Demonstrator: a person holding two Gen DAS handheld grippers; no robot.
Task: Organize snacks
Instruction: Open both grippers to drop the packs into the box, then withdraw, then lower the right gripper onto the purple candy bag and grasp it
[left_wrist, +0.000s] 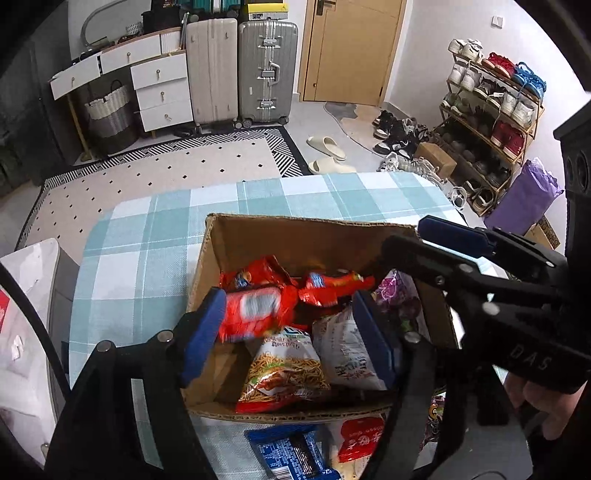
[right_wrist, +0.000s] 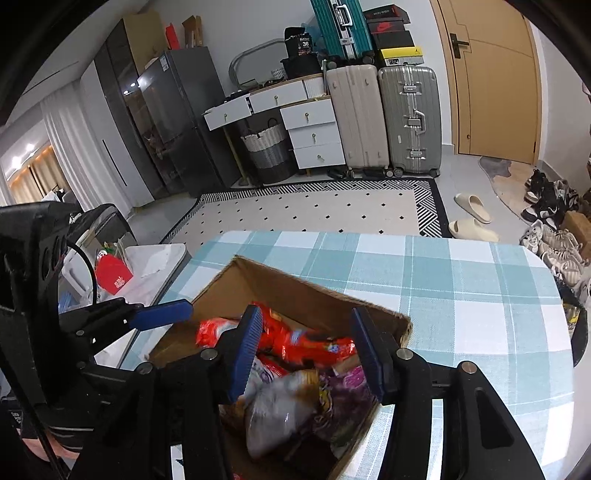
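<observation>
An open cardboard box (left_wrist: 295, 236) stands on a table with a teal checked cloth (left_wrist: 140, 258). It holds several snack bags: red packets (left_wrist: 258, 310), a noodle snack bag (left_wrist: 284, 369), a white bag (left_wrist: 343, 354) and a purple bag (left_wrist: 399, 295). My left gripper (left_wrist: 288, 332) hangs open over the box, nothing between its blue pads. My right gripper (right_wrist: 306, 350) is also open and empty above the box (right_wrist: 295, 288), over red packets (right_wrist: 303, 343) and a silvery bag (right_wrist: 280, 410). Each gripper shows in the other's view.
A blue packet (left_wrist: 291, 454) and a red-and-white packet (left_wrist: 358, 439) lie on the cloth in front of the box. A white side table with a red carton (right_wrist: 112, 275) stands left. Suitcases (right_wrist: 384, 118), drawers, a shoe rack (left_wrist: 487, 122) and slippers lie beyond.
</observation>
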